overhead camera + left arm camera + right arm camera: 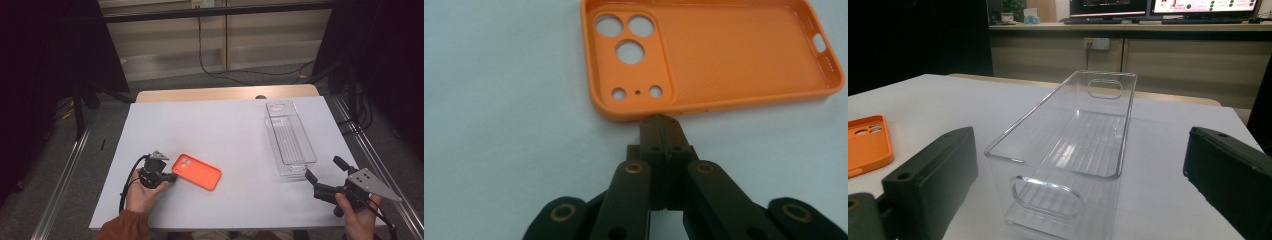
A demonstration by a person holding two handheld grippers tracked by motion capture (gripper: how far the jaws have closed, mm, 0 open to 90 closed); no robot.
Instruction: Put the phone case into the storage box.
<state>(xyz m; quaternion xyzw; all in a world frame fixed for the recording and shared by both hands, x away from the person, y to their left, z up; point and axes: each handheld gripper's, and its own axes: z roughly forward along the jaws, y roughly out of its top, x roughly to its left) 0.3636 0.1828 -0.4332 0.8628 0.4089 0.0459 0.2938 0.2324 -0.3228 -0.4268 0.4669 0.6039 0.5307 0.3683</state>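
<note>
Left gripper [172, 178] is down low on the white sheet [225, 150], near-left part of the table, jaws pressed together w/ nothing between them. In the left gripper view the closed tip [660, 125] sits right at the long edge of the orange phone case [724, 55], touching or just short of it, can't tell which. Case lies flat, open side up, camera cutouts at the end nearer the gripper, textured inner face visible. From the high view I see the case [196, 171] angled on the sheet, just right of the left gripper, well apart from the clear plastic bin [289, 137]. Bin is empty, upright, long axis running away from me, on the right half of the sheet, handle slots in both end walls. Right gripper [325, 175] is held up off the table at the near-right corner, jaws wide apart, holding nothing, grey plate [372, 183] on top, pointed toward the bin's near end. Right gripper view confirms: both black jaws spread to the frame edges, bin [1068, 145] centred between them but farther off, not in contact, case edge [865, 142] at far left. Wooden table edge [200, 93] shows beyond the sheet.
</note>
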